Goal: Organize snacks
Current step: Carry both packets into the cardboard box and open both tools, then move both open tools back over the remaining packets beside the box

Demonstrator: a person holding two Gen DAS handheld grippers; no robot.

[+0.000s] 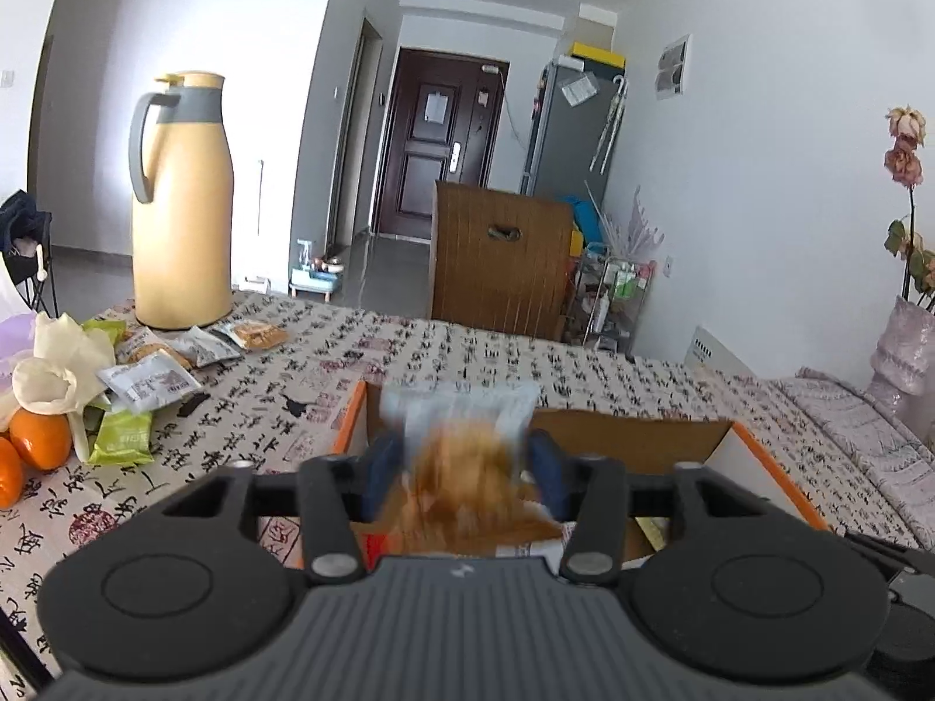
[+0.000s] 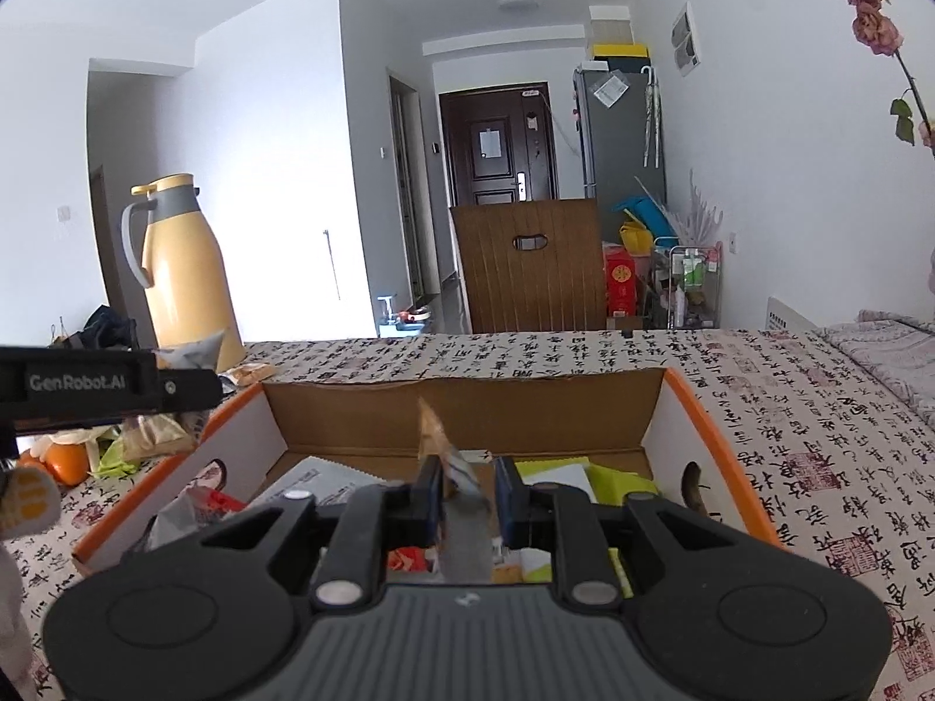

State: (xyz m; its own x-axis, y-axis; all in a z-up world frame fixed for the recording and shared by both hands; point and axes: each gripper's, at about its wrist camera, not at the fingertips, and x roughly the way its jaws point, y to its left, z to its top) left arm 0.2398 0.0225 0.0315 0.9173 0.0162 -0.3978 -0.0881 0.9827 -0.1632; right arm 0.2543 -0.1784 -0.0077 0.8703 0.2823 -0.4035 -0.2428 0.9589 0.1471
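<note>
An open cardboard box with an orange rim [image 2: 672,385] lies on the calligraphy-print tablecloth, holding several snack packets, yellow-green ones [image 2: 590,479] among them. Over its near left corner [image 1: 350,409], my left gripper [image 1: 464,458] has its blue pads [image 1: 383,467] standing wide, with a blurred orange-and-white snack packet [image 1: 461,444] loose between them. My right gripper [image 2: 469,485] hangs over the box's inside with a narrow gap between its jaws. A thin packet [image 2: 435,432] stands edge-on there, close to the left pad and clear of the right one.
Loose snack packets [image 1: 152,380], a green packet [image 1: 123,438] and oranges [image 1: 41,438] lie at the table's left by a tall yellow thermos [image 1: 181,204]. A wooden chair back [image 1: 502,269] stands behind the table. A vase with dried flowers [image 1: 903,350] is at the right.
</note>
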